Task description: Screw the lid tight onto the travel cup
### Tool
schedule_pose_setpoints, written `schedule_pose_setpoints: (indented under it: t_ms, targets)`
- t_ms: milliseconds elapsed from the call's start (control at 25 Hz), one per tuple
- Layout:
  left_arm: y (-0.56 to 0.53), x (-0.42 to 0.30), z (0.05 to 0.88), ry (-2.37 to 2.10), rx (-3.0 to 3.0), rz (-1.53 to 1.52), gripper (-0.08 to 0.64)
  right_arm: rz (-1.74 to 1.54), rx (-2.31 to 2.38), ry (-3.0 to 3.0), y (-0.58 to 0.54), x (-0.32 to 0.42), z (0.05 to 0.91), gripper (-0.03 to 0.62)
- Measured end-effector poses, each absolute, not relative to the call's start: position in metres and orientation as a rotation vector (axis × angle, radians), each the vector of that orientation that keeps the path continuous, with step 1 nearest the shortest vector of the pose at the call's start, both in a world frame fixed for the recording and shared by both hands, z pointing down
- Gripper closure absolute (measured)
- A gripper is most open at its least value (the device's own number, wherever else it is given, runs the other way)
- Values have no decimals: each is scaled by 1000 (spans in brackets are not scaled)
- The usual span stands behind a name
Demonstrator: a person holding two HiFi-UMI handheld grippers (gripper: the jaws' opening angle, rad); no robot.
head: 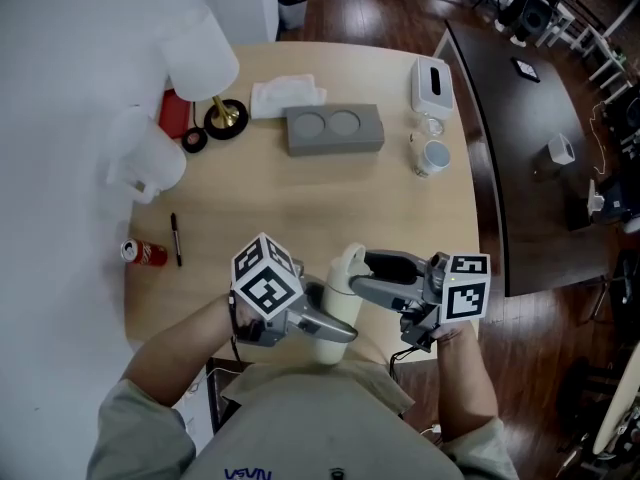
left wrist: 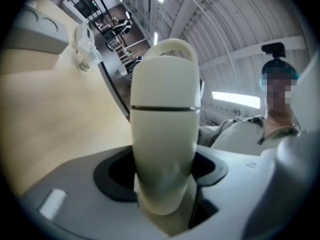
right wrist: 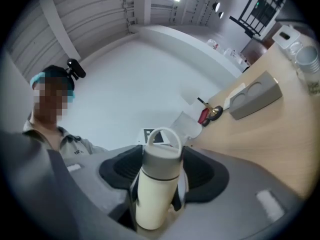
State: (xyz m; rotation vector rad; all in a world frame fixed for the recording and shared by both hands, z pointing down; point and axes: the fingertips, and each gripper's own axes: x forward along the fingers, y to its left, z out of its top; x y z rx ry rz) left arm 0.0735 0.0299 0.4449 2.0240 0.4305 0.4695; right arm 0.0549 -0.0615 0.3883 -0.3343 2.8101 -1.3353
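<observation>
The smooth, cream travel cup (left wrist: 162, 134), a rounded cylinder, is held upright at the near edge of the pale wood-grain surface (head: 330, 188), its body clenched in the left claw (left wrist: 165, 184). The right claw (right wrist: 156, 194) grasps its loop-handled lid (right wrist: 161, 160).

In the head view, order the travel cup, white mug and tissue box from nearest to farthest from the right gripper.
1. travel cup, between the right gripper's jaws.
2. white mug, farther back on the right.
3. tissue box, behind the mug, far right corner.
</observation>
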Motion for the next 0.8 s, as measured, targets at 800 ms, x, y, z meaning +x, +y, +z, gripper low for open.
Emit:
schedule_pose_setpoints:
  t_ms: [800]
  targets:
    - [0, 69, 508, -18, 2101, 791, 244, -1436, -1150, 2750, -69, 55, 430, 322]
